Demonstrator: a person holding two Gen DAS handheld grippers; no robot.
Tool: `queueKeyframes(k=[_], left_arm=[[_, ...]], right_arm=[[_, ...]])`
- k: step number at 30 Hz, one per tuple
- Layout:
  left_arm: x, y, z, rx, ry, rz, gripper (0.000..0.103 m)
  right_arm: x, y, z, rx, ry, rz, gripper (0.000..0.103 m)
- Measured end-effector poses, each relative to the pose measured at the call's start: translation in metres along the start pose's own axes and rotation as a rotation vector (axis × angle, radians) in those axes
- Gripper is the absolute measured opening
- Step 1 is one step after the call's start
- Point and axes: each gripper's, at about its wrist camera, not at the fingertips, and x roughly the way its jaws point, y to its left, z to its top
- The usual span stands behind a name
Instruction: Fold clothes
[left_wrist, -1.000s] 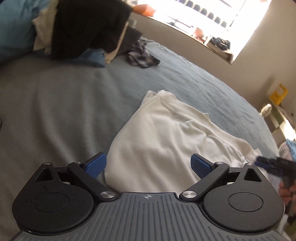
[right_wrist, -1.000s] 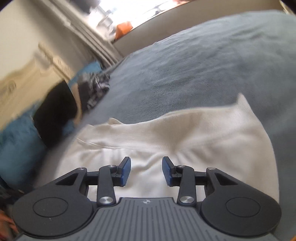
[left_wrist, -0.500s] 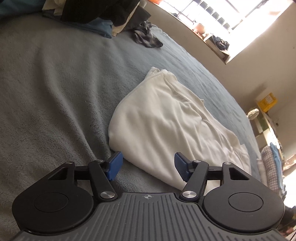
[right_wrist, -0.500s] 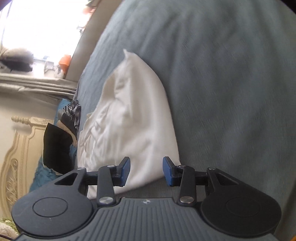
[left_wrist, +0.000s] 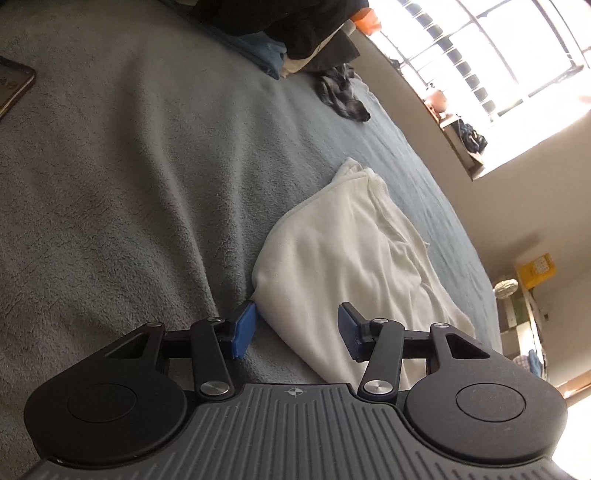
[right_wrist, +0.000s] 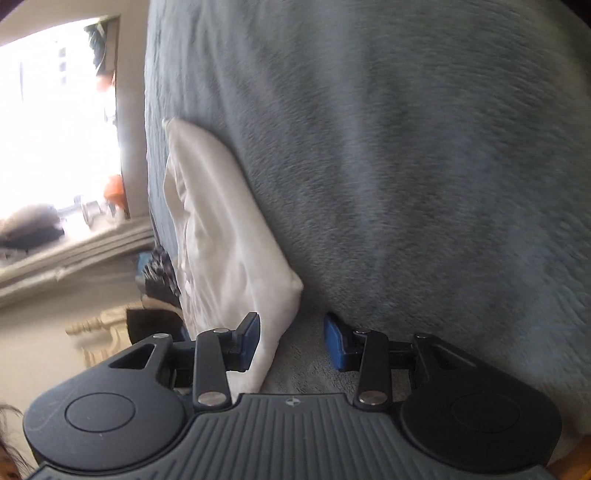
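Both wrist cams sit low, close over the bed (left_wrist: 110, 184), angled down, w/ horizons tilted; both share the white garment (left_wrist: 332, 258) and the window (right_wrist: 55, 129).

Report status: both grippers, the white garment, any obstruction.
Left gripper closing around white garment corner. Right gripper open at another corner. Nothing obstructing.

One white garment (left_wrist: 347, 258), one grey blanket (left_wrist: 129, 184), one clothes pile (left_wrist: 295, 33), one phone (left_wrist: 14, 85).

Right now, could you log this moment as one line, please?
left gripper: closing around white garment edge | right gripper: open at its corner | gray blanket
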Motion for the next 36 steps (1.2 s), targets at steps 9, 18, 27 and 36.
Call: queueKeyframes(k=[9, 18, 27, 36], left_arm=[[0.003, 0.012, 0.0, -0.044, -0.013, -0.008, 0.031], [0.0, 0.03, 0.001, -0.167, -0.011, -0.078, 0.028], [0.001, 0.02, 0.002, -0.172, -0.064, -0.136, 0.006], [-0.013, 0.038, 0.006, -0.168, -0.07, -0.212, 0.004]], right_arm=[[-0.001, 0.012, -0.005, -0.098, -0.129, 0.031, 0.016], [0.007, -0.002, 0.002, -0.003, -0.1, 0.067, 0.027], [0.016, 0.02, -0.001, -0.128, -0.104, 0.015, 0.007], [0.01, 0.038, 0.004, -0.175, -0.111, 0.036, 0.006]])
